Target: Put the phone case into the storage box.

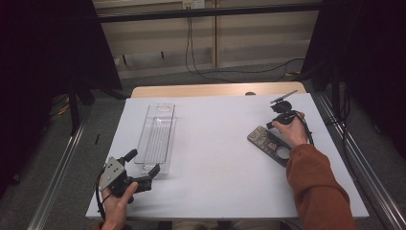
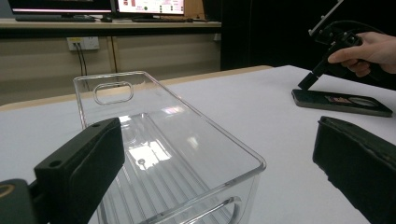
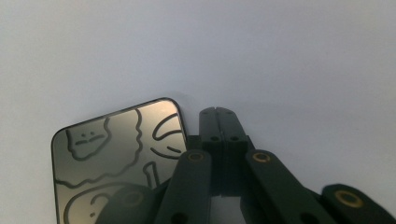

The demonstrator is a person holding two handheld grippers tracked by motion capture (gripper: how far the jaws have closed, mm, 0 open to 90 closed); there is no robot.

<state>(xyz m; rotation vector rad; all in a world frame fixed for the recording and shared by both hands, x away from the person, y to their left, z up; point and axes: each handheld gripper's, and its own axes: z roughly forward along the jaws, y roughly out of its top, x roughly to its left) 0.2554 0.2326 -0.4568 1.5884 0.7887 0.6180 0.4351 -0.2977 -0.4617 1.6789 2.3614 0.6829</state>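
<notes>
Flat dark phone (image 1: 271, 144), glossy with line drawings; right gripper (image 3: 218, 114), jaws fully closed and empty, beside its rounded corner.

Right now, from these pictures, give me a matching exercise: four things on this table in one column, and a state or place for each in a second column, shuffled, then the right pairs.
Things:
1. left gripper
2. right gripper
3. clear bin
4. dark flat case

States or places:
A. lies flat at the right side of the white table top
B. jaws shut, tips down beside the case's far corner
C. jaws wide open, near the bin's near end
D. empty, long side running away from the person

Pairs: 1-C, 2-B, 3-D, 4-A
</notes>
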